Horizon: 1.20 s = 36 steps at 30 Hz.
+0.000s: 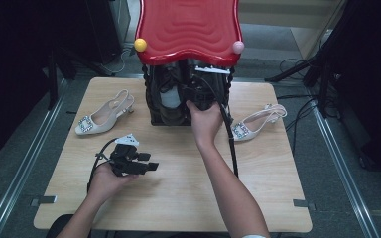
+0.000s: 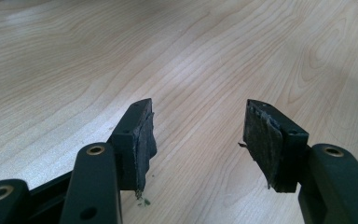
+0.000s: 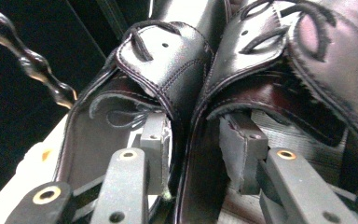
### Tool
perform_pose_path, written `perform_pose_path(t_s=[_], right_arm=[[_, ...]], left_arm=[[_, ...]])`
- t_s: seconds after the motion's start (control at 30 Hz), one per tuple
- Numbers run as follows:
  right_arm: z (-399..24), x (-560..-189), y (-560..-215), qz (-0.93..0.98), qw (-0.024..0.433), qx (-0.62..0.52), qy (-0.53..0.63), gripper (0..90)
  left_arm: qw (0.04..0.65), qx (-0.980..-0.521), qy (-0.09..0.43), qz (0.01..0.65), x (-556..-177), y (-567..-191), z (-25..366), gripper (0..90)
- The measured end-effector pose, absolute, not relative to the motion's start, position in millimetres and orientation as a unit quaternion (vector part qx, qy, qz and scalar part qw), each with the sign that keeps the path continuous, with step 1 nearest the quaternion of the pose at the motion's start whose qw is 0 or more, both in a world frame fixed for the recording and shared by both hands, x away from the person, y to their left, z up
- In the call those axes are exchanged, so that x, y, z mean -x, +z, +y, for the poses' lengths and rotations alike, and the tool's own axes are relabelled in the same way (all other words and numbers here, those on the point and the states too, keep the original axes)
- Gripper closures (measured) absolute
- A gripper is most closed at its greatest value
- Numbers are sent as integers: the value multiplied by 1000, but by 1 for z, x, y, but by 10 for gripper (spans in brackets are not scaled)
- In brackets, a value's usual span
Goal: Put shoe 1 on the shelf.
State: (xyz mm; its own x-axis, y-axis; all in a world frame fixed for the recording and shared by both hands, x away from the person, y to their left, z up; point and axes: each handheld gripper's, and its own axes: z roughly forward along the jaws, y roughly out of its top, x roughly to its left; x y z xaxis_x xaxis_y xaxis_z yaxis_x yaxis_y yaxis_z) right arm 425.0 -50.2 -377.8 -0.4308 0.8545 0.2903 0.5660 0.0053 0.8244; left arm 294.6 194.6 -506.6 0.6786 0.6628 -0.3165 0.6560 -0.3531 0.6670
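Observation:
A rack with a wavy red top (image 1: pixel 188 29) stands at the table's far edge, with black shoes on its lower shelf. My right gripper (image 3: pixel 196 122) reaches into it. One jaw sits inside the left black shoe (image 3: pixel 163 60) and the other inside the right black shoe (image 3: pixel 270 51), with their adjoining walls between the jaws. The right pad stands off the leather, so the jaws are open. My left gripper (image 2: pixel 198 126) rests low over the wooden table (image 1: pixel 178 198), open with nothing between its pads; in the high view the left gripper (image 1: pixel 151 167) is near the front left.
Two beige slingback heels with jewelled buckles lie on the table, one (image 1: pixel 104 115) left of the rack and one (image 1: pixel 258 121) to its right. A yellow ball (image 1: pixel 140 44) and a pink ball (image 1: pixel 238 47) sit on the red top's corners. Cables and stands surround the table.

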Motion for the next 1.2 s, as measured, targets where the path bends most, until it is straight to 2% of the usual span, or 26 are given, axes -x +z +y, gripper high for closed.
perform_pose_path(t_s=[0.3, 0.47, 0.63, 0.8, 0.97, 1.2], right_arm=[[-65, -406, -366, 699, 146, -488, 502, 633], [-77, -393, -360, 704, 138, -471, 514, 626], [-92, -374, -359, 727, 119, -436, 517, 627], [-104, -359, -365, 745, 106, -409, 515, 614], [-117, -351, -379, 751, 84, -399, 519, 609], [-123, -348, -397, 773, 68, -378, 505, 578]], left_arm=[[418, -813, 2, 405, -294, -503, 195, 436], [419, -817, 19, 395, -293, -488, 190, 501], [427, -819, 27, 382, -301, -461, 188, 676], [441, -815, 40, 374, -312, -433, 188, 767], [451, -814, 53, 363, -325, -403, 187, 826], [459, -819, 71, 338, -346, -367, 183, 864]])
